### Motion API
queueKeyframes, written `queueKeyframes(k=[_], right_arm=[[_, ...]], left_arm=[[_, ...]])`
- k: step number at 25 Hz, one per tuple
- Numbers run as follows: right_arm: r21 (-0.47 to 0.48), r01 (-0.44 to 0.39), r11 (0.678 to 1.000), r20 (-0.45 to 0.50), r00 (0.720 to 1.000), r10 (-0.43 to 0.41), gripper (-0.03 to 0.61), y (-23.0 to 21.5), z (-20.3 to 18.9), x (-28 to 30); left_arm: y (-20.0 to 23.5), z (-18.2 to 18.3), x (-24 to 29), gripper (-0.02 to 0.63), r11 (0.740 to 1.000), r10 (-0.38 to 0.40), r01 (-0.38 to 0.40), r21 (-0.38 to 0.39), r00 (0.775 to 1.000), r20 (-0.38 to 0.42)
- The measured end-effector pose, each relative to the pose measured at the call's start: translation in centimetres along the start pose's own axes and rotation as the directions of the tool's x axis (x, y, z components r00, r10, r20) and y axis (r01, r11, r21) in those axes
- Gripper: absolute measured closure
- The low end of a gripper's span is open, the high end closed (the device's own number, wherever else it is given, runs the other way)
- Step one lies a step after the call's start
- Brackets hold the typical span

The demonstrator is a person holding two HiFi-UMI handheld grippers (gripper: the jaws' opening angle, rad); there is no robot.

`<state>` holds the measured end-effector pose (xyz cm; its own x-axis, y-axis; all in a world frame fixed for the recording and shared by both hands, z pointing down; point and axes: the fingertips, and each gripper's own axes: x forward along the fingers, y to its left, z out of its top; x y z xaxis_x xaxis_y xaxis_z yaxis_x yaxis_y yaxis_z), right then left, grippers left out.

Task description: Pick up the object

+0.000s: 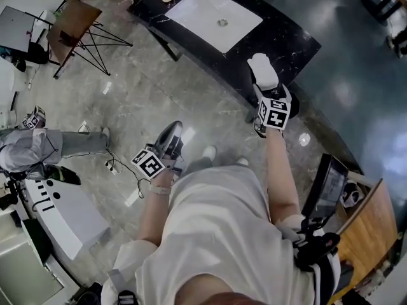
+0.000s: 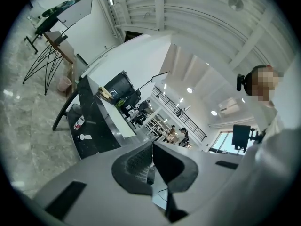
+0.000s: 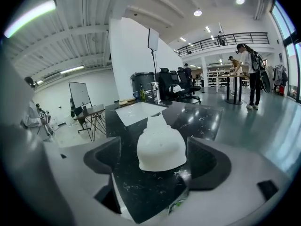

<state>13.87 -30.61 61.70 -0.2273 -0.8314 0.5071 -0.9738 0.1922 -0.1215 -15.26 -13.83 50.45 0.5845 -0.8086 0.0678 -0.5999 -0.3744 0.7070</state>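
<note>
One white basin [image 1: 198, 10], with a single drain [image 1: 222, 23] at its middle, was seen sunk into the black marbled desk [image 1: 283, 38]. One white domed object [image 1: 262, 70] [image 3: 161, 144] was stood at the desk's near edge, apart from the basin. The right hand-held gripper [image 1: 270, 93] [image 3: 158, 164] was held released, its two jaws spread to either side of the object and clear of it, while the left hand-held gripper [image 1: 170, 135] [image 2: 153, 166] was held clenched on nothing, off the desk beside the person.
</note>
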Motion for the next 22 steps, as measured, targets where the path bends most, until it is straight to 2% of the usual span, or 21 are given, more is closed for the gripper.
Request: queueKeyframes(k=[9, 16, 22], right_arm=[[-0.047, 0.032, 0.998, -0.059, 0.998, -0.035, 0.1, -1.7, -1.4, 3.6], [-0.078, 0.044, 0.996, -0.099, 0.994, -0.052, 0.094, -2.4, -2.3, 6.4], [-0.076, 0.019, 0.997, -0.123, 0.992, -0.029, 0.094, -1.7, -3.2, 7.9]], left_arm=[[1.2, 0.0, -1.0, 0.606, 0.998, 0.054, -0.053, -0.014, 0.998, 0.045], [2.1, -0.2, -1.5, 0.606, 0.996, 0.09, -0.088, -0.025, 0.993, 0.072], [2.4, -0.2, -2.0, 0.606, 0.994, 0.105, -0.103, -0.025, 0.99, 0.089]])
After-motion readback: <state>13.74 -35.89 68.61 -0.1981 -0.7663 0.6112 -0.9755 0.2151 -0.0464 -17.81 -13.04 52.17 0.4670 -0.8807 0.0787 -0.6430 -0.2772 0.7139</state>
